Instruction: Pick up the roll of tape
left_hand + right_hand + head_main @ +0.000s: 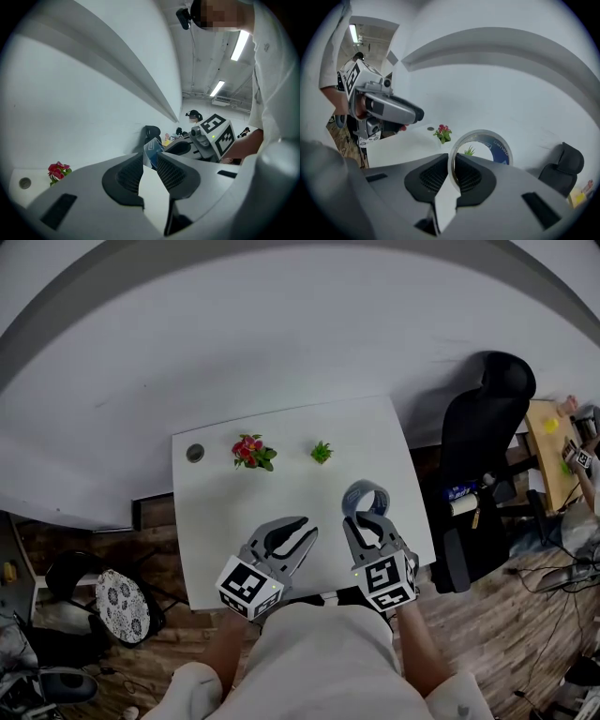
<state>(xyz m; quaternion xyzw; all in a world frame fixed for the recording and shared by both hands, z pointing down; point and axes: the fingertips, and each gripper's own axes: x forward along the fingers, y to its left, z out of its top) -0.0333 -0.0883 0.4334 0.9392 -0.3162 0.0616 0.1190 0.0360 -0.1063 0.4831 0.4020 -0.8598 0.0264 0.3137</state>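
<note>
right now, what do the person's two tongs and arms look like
Both are pale grey, wedge-shaped plastic: left tongs, right tongs. Each has dark ribbed pads and a cube of black-and-white square markers with a small green light. The person wears white sleeves.

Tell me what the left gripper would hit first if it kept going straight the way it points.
Most likely the tape, held up in the right gripper: it sits dead ahead between the open jaws of the left gripper. Depth is hard to judge.
</note>
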